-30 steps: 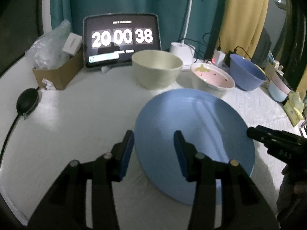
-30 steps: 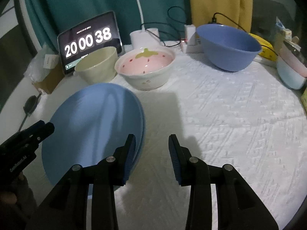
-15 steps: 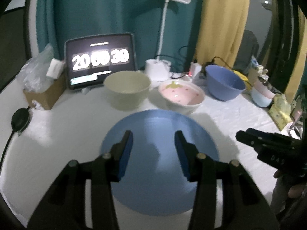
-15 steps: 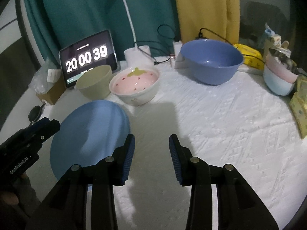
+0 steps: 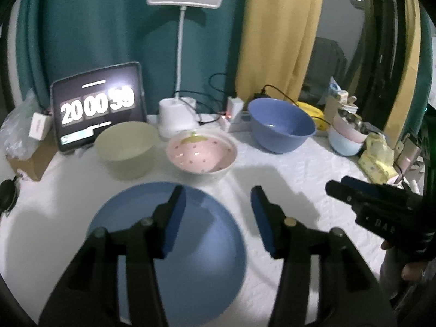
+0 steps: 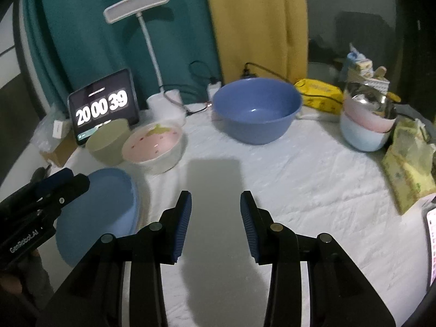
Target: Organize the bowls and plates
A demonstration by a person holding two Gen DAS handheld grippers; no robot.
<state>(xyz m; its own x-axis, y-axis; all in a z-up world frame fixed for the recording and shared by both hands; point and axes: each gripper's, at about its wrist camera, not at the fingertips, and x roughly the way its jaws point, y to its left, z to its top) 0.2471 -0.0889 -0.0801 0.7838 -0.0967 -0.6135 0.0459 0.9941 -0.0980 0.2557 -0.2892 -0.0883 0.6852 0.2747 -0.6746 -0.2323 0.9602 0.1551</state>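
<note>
Lay flat on the quilted white cloth (image 6: 286,185) — round, smooth blue plate (image 5: 174,245) under the empty left gripper (image 5: 216,218), jaws just widening; right gripper (image 6: 215,224) beside it, jaws parted, empty.

Setting: a lived-in room of a home, dimly lit.
Backdrop: teal curtain (image 5: 90,27) far left, yellow curtain (image 5: 280,32) to its right.
Surface: table under a white textured cloth (image 6: 299,190).
Domestic items: desk lamp (image 5: 182,54), clock tablet (image 5: 98,106) (reading 20:00:39), charger cables (image 5: 209,103).
Tableware: mismatched household bowls (image 6: 256,109), far side.
</note>
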